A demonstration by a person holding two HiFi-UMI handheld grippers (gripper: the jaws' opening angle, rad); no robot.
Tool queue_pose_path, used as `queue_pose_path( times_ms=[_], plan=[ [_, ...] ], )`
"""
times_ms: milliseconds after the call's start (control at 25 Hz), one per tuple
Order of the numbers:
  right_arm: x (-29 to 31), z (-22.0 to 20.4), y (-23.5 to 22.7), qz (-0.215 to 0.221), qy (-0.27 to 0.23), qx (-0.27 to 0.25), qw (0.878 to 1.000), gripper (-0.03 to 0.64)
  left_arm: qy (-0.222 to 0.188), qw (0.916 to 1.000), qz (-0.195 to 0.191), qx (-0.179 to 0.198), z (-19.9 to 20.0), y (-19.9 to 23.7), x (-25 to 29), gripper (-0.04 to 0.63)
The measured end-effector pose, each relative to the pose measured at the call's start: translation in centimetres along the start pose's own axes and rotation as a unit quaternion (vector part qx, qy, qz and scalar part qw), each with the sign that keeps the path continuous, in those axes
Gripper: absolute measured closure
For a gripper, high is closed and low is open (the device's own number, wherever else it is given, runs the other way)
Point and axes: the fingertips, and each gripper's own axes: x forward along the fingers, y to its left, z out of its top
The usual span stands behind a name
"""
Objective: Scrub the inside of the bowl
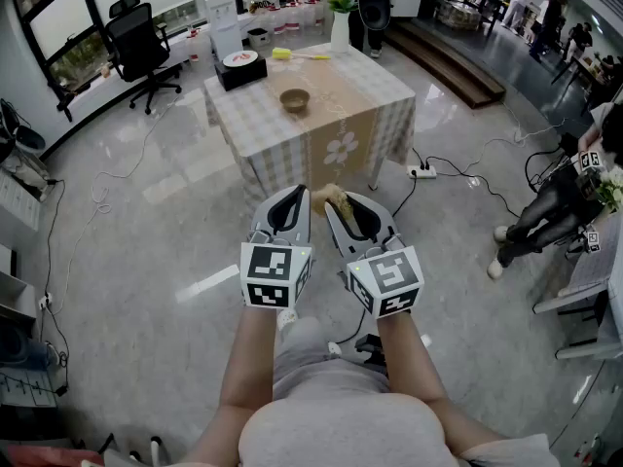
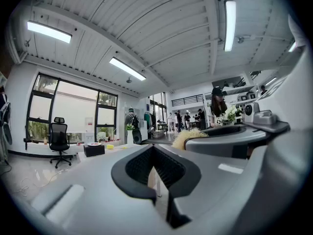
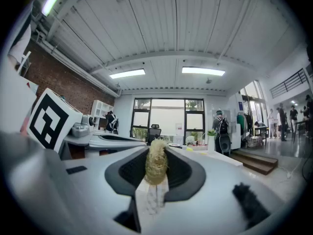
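Left tongs [image 1: 295, 195]: pressed together with nothing between them, held level in front of the person's body.
Right tongs [image 1: 338, 200]: just beside the left pair, pinching a straw-coloured scrubber [image 3: 156, 161] whose tuft stands out past the tips.
Bowl [image 1: 295, 99]: brown, upright on the beige runner of the tabletop [image 1: 384, 93], well apart from both tongs, with open floor between. Neither pair touches it, and the scrubber is nowhere near its inside.
Direction: in the head view, both tongs point towards the tabletop, with the bowl straight beyond them.
Other things on the tabletop: a black box [image 1: 240, 71] with a round red-and-white item on top, a yellow item [image 1: 284, 54] and a white vase [image 1: 340, 29] with a green plant, all behind the bowl.
Writing: each gripper's cube bears black-and-white square markers. The runner's hanging end shows a white flower print. Any lettering in the room is too small to read.
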Motion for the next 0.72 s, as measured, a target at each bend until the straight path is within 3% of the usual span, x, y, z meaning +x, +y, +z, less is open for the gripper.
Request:
queue_pose_path(
  times_ms=[720],
  plan=[
    [1.6, -0.1, -1.4, -0.006, -0.009, 0.011, 1.000, 0.523, -0.003, 1.0000, 0.007, 0.001, 0.2, 1.3, 1.3, 0.610]
  ],
)
